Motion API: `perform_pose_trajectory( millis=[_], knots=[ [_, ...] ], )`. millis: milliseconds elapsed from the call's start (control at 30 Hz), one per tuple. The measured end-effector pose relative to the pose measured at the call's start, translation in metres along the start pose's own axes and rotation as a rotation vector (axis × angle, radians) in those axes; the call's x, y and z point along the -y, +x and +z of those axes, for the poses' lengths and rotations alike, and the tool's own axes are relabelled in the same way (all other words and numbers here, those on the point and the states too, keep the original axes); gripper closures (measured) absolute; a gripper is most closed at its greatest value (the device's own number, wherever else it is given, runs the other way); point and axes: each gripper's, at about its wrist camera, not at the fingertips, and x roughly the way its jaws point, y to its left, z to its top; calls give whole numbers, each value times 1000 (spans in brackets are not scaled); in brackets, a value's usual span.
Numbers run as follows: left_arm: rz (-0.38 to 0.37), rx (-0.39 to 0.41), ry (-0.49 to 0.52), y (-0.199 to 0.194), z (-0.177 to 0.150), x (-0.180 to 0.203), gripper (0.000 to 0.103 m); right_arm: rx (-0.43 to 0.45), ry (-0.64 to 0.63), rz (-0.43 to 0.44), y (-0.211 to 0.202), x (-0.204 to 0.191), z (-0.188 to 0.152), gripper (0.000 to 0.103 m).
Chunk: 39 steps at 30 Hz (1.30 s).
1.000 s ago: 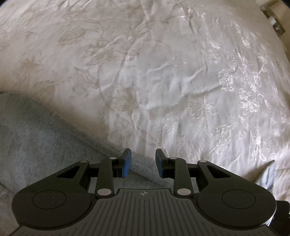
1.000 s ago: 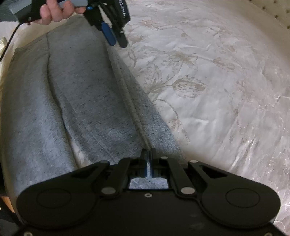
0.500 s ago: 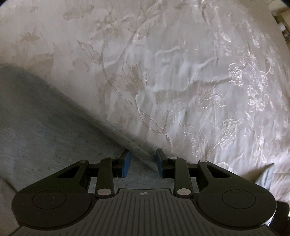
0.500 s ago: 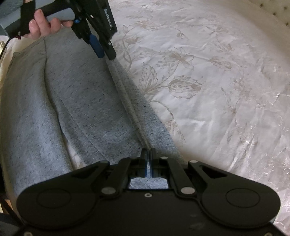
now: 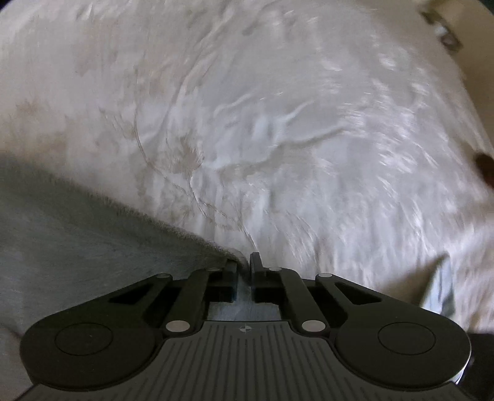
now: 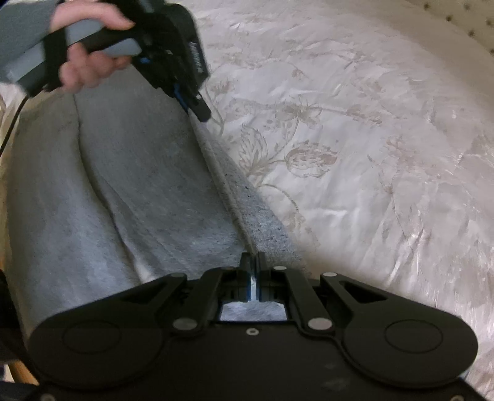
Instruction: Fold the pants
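Grey pants [image 6: 145,191] lie lengthwise on a white embroidered bedspread [image 6: 355,138]. In the right wrist view my right gripper [image 6: 253,262] is shut on the near end of the pants' right edge. At the far end of that same edge a hand holds my left gripper [image 6: 200,112], its tips down on the cloth. In the left wrist view my left gripper [image 5: 243,262] is shut on the pants [image 5: 77,246], with the grey edge pinched between its fingers and raised off the bedspread [image 5: 278,138].
The bedspread stretches wide to the right of the pants. A tufted headboard [image 6: 472,21] shows at the top right corner. A cable [image 6: 12,120] hangs from the left gripper's handle. Small objects [image 5: 444,31] stand beyond the bed's far corner.
My left gripper came down onto the far edge of the pants, closed on it and has begun lifting it. My right gripper has stayed shut on the near edge.
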Motion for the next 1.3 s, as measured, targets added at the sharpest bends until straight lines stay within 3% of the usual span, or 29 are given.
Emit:
perform_pose_trajectory(
  millis=[167,333,600,767,800,900,967,1100,1300],
  knots=[
    [-15,60,75,-48,-48,1,96,22,36,-2,-25,-26,-14,99],
    [-13,53,96,-75,-100,-11,96,21,83,22,-48,-64,-38,99],
    [8,-52,93,-59,-163,-39,96,-52,181,53,-40,-121,-79,97],
    [11,-49,107,-51,-176,-41,96,-82,275,40,-38,-128,-89,87],
    [11,-39,118,-52,-176,-40,96,-49,323,23,-45,-125,-88,86],
    [3,-20,139,-52,-175,-39,96,68,499,-73,-62,-109,-87,54],
    [-5,-15,149,-52,-175,-39,96,105,593,-177,-62,-95,-82,54],
    [-19,-12,165,-52,-178,-43,96,65,676,-389,-31,-74,-63,54],
    [-36,-10,184,-51,-182,-47,96,-127,710,-582,29,-41,-44,57]
  ],
)
